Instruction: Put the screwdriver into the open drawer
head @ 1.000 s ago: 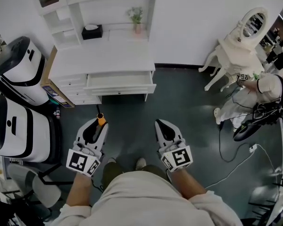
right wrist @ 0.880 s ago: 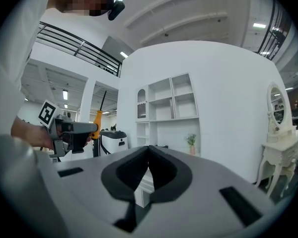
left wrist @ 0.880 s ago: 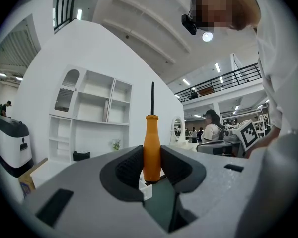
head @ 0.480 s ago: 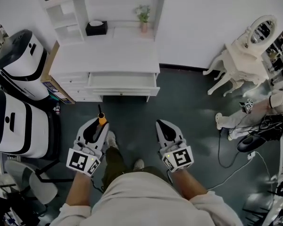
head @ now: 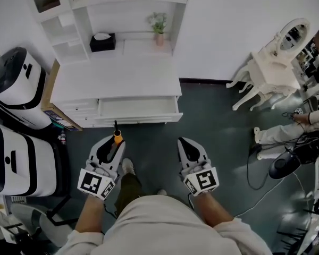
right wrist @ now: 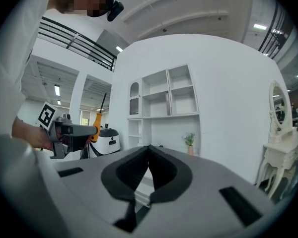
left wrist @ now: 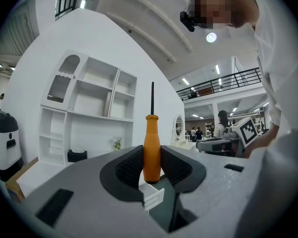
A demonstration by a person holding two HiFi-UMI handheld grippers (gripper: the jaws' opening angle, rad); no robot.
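The white desk (head: pixel 122 78) stands ahead of the person, and its open drawer (head: pixel 138 108) faces both grippers. The left gripper (head: pixel 112 142) is the nearer, just short of the drawer front. Its jaws are clamped on the orange handle of the screwdriver (left wrist: pixel 152 150), which stands upright, shaft up, across the gripper's level line. The right gripper (head: pixel 187 145) is closed on nothing.

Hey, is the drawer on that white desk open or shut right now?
Open. The drawer juts out past the front edge of the white desk, and the head view looks down into its pale inside.
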